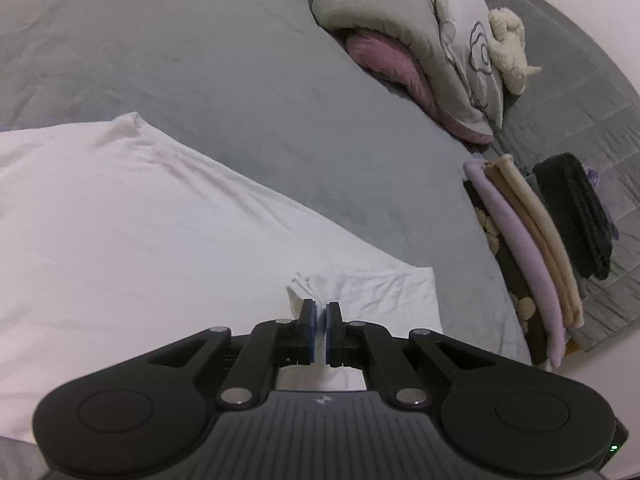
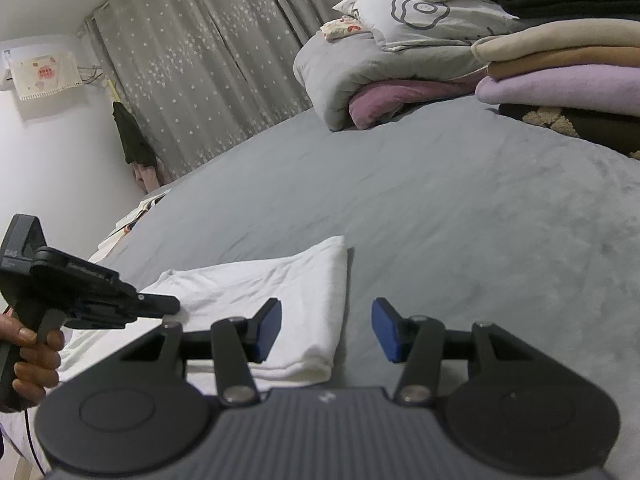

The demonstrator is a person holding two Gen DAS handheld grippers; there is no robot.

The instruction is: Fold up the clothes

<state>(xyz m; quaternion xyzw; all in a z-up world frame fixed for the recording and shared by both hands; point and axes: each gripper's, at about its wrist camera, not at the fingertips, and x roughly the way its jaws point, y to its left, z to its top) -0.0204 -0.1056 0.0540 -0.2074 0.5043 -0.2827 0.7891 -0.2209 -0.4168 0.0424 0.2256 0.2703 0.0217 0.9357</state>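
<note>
A white garment point(image 1: 160, 220) lies partly folded on the grey bed point(image 1: 200, 60). My left gripper point(image 1: 320, 312) is shut on a small raised fold of it near its right corner, and a strip of white cloth shows between the blue pads. In the right wrist view the same garment point(image 2: 280, 280) has a folded right edge. The left gripper point(image 2: 172, 306), held by a hand point(image 2: 36, 356), touches its left part. My right gripper point(image 2: 326, 330) stands open over that folded edge and the grey sheet point(image 2: 440, 220), with nothing between its fingers.
A stack of folded clothes point(image 1: 532, 248), lilac and beige on top, sits at the bed's right, with a black folded item point(image 1: 576, 212) beside it. A rolled grey duvet point(image 1: 400, 20) and a plush toy point(image 1: 508, 48) lie behind. Star-patterned curtains point(image 2: 200, 60) hang at the far side.
</note>
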